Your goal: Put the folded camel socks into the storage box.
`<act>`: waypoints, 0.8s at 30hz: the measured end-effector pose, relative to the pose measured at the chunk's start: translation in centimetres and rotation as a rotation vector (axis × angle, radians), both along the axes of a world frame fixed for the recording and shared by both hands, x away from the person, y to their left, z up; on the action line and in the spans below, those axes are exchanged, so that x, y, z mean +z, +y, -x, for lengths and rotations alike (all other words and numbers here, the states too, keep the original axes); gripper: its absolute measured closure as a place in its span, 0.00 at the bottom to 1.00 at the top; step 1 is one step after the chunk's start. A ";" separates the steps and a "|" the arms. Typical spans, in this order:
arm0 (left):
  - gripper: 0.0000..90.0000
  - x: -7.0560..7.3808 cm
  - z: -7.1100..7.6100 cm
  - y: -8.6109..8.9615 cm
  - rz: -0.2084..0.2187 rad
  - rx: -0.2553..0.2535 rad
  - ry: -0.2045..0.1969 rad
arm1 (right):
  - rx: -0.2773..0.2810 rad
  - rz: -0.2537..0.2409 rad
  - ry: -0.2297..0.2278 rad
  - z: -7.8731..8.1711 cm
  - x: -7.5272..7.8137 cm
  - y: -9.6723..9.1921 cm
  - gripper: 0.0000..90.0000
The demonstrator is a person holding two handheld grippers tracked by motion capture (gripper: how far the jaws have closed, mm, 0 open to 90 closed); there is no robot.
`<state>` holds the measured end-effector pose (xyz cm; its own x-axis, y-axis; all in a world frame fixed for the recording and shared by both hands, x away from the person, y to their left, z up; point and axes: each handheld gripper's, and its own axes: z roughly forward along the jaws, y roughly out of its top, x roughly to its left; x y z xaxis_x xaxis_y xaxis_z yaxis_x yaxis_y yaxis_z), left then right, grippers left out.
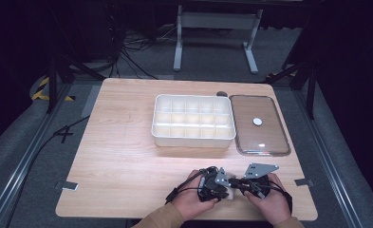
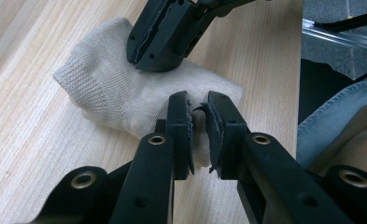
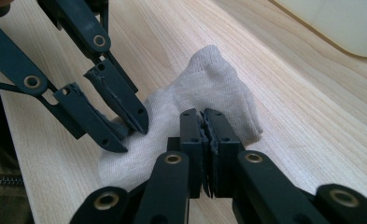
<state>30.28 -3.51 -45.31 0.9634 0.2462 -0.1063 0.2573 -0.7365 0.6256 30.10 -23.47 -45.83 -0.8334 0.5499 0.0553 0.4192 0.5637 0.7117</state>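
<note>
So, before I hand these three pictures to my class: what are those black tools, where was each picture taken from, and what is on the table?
No robot here: a person at a wooden table holds a hand-operated two-jaw gripper in each hand. The high view looks down from above; the left gripper and right gripper sit close together near the table's front edge. The other two pictures come from cameras riding on each gripper, looking along its own black jaws.

Between them lies a small beige sock. In the left gripper view the left gripper's jaws pinch a fold of it. In the right gripper view the right gripper is closed on the sock's middle.

Farther back stand a white divided tray and, beside it, a clear lid lying flat.
</note>
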 end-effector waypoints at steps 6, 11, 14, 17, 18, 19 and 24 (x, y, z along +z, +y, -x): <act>0.89 -0.2 -0.2 0.0 -0.008 0.006 0.020 | -0.010 -0.012 0.020 0.0 0.3 -0.2 0.92; 0.88 -0.1 -0.1 0.0 -0.018 0.008 0.014 | -0.048 -0.047 0.018 0.1 1.4 -0.5 0.87; 0.88 -0.1 -0.1 0.0 -0.020 0.008 0.010 | -0.097 -0.076 0.004 0.1 1.8 -0.5 0.79; 0.88 -0.1 -0.1 -0.1 -0.023 0.003 0.004 | -0.125 -0.085 -0.003 0.0 1.7 -0.1 0.73; 0.88 -0.1 -0.1 -0.1 -0.023 0.003 0.004 | -0.139 -0.086 -0.008 0.0 1.7 0.0 0.71; 0.88 -0.1 -0.1 -0.1 -0.023 0.003 0.003 | -0.156 -0.088 -0.011 0.0 1.6 0.1 0.67; 0.88 -0.1 -0.1 -0.1 -0.026 -0.004 -0.001 | -0.182 -0.053 0.035 -0.8 0.5 0.1 0.57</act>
